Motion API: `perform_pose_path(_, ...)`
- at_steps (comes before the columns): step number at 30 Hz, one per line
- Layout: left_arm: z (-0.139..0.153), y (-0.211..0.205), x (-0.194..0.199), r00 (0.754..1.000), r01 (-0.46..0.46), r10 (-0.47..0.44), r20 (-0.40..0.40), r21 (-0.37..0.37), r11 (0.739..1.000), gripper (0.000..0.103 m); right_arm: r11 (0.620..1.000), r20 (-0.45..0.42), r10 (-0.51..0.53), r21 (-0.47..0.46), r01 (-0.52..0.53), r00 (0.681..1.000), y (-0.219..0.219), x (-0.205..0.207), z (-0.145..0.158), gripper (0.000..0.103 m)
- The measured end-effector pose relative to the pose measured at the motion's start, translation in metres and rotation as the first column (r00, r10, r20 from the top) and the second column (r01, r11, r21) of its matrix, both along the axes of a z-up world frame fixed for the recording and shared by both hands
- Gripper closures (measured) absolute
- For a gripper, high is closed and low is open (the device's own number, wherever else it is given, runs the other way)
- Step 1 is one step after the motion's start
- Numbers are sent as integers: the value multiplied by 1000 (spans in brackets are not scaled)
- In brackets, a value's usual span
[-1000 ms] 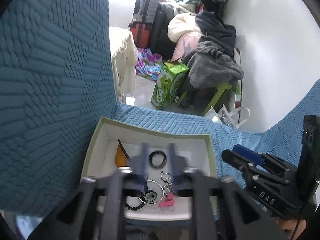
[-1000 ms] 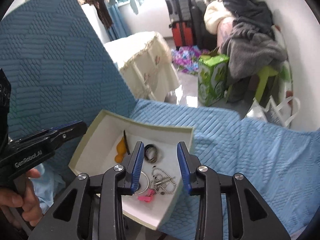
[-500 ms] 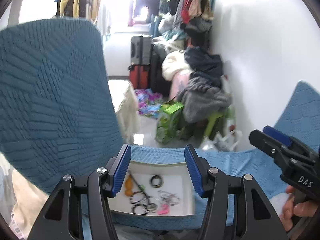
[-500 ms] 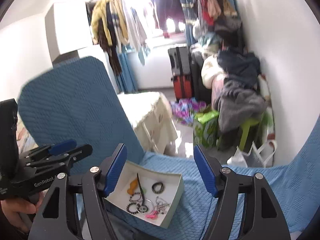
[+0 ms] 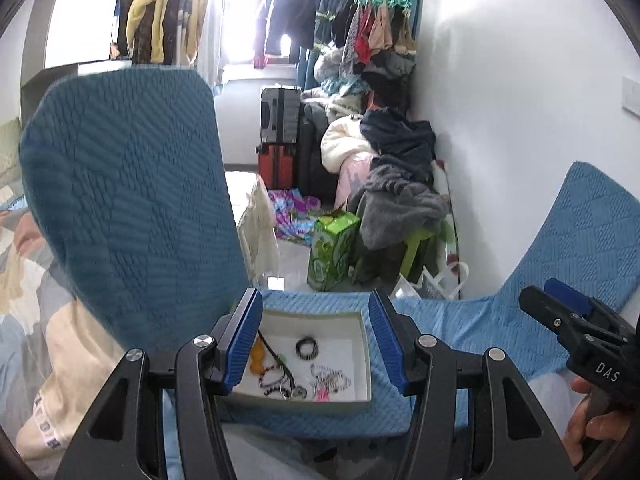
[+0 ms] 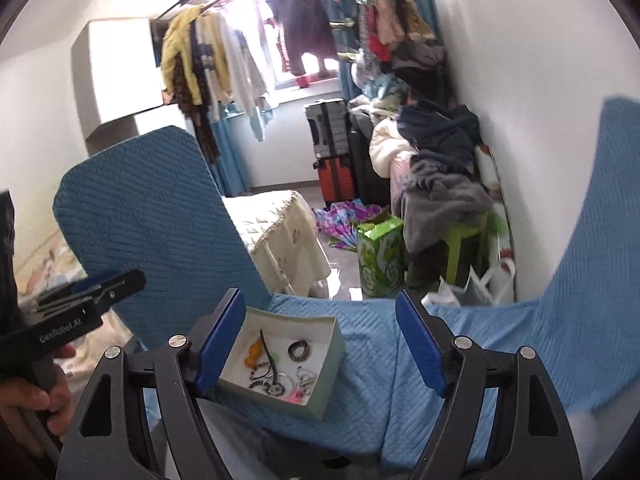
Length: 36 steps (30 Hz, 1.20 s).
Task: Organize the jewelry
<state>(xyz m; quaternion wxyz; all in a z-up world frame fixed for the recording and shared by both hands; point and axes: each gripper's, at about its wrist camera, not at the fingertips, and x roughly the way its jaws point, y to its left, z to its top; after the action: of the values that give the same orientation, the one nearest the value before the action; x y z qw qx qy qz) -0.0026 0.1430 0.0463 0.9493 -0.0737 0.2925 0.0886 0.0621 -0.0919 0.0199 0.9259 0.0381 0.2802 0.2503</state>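
Jewelry (image 5: 297, 368) lies loose in a shallow white box (image 5: 366, 344) on the blue quilted cover (image 6: 372, 364) of a seat. Both grippers hover above it, tilted downward: the left gripper (image 5: 316, 344) has its jaws wide and empty, the right gripper (image 6: 320, 344) is opening its jaws, nothing between them

1. Green carton (image 5: 333, 249) on the floor, beside a green stool (image 5: 416, 249).
2. Heap of grey and dark clothes (image 5: 404, 184) piled on that stool.
3. Grey suitcase (image 5: 280, 114) stacked on a red suitcase (image 5: 277, 166).
4. Hanging garments (image 6: 208, 68) near the window.
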Motion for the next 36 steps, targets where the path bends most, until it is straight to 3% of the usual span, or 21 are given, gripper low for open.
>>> perform_pose_path(12, -48, 7, 4, 994, -12, 12, -109, -3, 1000, 47, 996, -127, -86, -20, 85, 988, -6, -11, -54, 26)
perform_pose_path(18, -67, 7, 10, 989, 7, -7, -149, -4, 1000, 47, 991, -148, -124, -71, 115, 981, -10, -16, -73, 25)
perform_pose_path(20, -69, 7, 12, 988, 9, -10, -155, -8, 1000, 47, 986, -151, -151, -93, 139, 977, -11, -18, -79, 16)
perform_pose_path(26, -73, 7, 13, 985, 3, -1, -170, 6, 1000, 46, 974, -125, -202, -129, 186, 972, -16, -21, -81, 5)
perform_pose_path(32, -78, 6, 10, 981, -6, 7, -192, 9, 1000, 42, 963, -109, -223, -182, 201, 969, -17, -18, -79, 1)
perform_pose_path(34, -78, 5, 8, 982, -11, 13, -188, 12, 1000, 31, 962, -108, -217, -191, 194, 970, -17, -21, -78, 1)
perform_pose_path(36, -79, 4, 7, 982, -13, 17, -190, 20, 1000, 28, 963, -107, -214, -191, 191, 971, -17, -22, -77, 1)
